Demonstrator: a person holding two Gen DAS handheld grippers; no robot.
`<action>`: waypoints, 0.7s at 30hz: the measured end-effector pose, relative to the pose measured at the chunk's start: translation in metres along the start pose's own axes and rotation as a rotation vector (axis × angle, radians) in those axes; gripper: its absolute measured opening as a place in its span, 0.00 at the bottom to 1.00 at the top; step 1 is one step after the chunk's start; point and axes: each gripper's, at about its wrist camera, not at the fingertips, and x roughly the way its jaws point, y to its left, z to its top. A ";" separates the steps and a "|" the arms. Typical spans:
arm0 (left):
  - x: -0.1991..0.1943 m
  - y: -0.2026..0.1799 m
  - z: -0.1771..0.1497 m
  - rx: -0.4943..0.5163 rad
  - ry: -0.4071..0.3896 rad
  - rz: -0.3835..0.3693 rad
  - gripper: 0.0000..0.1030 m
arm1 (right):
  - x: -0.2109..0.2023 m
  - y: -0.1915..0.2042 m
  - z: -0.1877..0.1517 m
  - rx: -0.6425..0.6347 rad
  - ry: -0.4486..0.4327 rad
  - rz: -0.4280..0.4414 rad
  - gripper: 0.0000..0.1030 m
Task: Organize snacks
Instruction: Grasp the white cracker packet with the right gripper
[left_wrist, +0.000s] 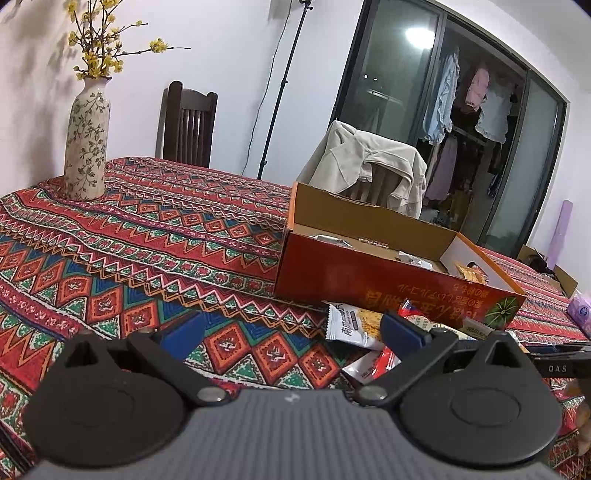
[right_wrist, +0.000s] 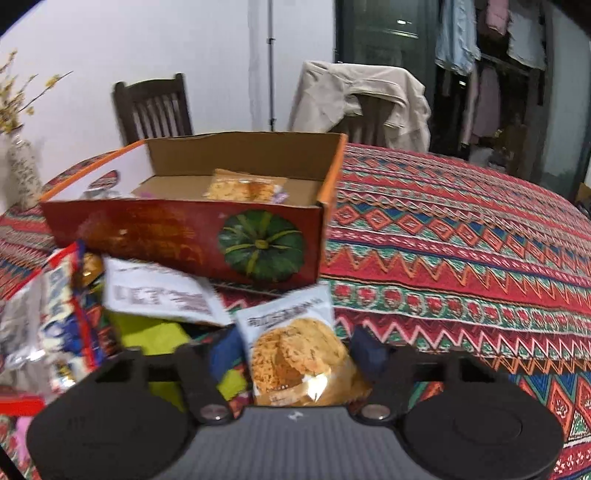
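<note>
In the right wrist view a cookie packet (right_wrist: 288, 321) with a pale top and a picture of golden biscuits sits between my right gripper's (right_wrist: 295, 350) blue pads, which press on its two sides. Just behind it stands the open red cardboard box (right_wrist: 147, 236) with a green pumpkin printed on its front; another biscuit packet (right_wrist: 243, 190) lies inside. A heap of loose snack packets (right_wrist: 74, 314) lies to the left of the gripper. My left gripper (left_wrist: 291, 332) is open over the tablecloth, its right finger next to white and red packets (left_wrist: 354, 325) in front of the box (left_wrist: 369, 284).
A patterned red tablecloth (right_wrist: 461, 240) covers the table to the right of the box. A flowered vase (left_wrist: 86, 144) stands at the far left. Two chairs stand behind the table, one draped with a beige jacket (left_wrist: 369, 162).
</note>
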 end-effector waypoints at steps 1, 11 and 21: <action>0.000 0.000 0.000 -0.001 0.001 0.000 1.00 | -0.002 0.003 -0.001 -0.008 -0.002 -0.004 0.51; 0.002 0.001 0.000 -0.003 0.010 0.009 1.00 | -0.035 0.002 -0.011 0.083 -0.102 -0.051 0.41; 0.005 -0.006 0.003 0.033 0.048 0.055 1.00 | -0.048 -0.001 -0.021 0.142 -0.184 -0.047 0.41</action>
